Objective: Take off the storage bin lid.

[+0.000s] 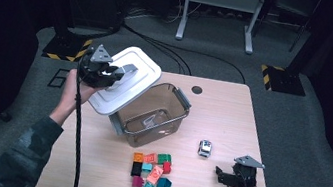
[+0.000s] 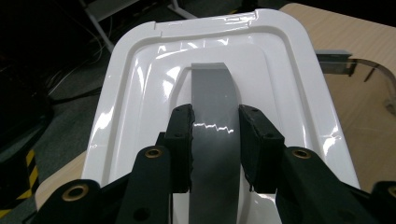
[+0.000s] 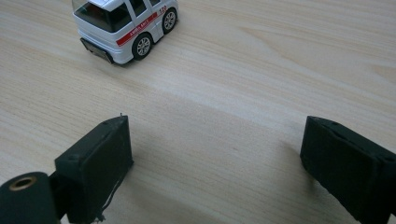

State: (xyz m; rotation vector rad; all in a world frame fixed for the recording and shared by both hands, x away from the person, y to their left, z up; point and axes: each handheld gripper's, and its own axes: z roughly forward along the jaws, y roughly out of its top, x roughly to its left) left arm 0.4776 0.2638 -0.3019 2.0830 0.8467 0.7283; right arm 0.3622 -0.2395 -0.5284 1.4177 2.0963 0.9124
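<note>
My left gripper (image 1: 118,73) is shut on the grey handle (image 2: 215,88) of a white rectangular lid (image 1: 142,69). It holds the lid tilted in the air over the left rim of a clear plastic bin (image 1: 170,120). In the left gripper view, the jaws of the left gripper (image 2: 216,116) press on both sides of the handle, with the lid (image 2: 140,70) spread out beyond them. My right gripper (image 1: 219,173) rests low at the table's front right, open with nothing between its jaws. Ahead of the right gripper (image 3: 217,140) stands a small white toy car (image 3: 123,25), which is also in the high view (image 1: 205,148).
Several coloured blocks (image 1: 151,172) lie in a cluster in front of the bin. The wooden table (image 1: 232,114) has bare room at the right and back. A round cable hole (image 1: 197,90) sits near the far edge. Beyond the table are a grey floor and a metal stand.
</note>
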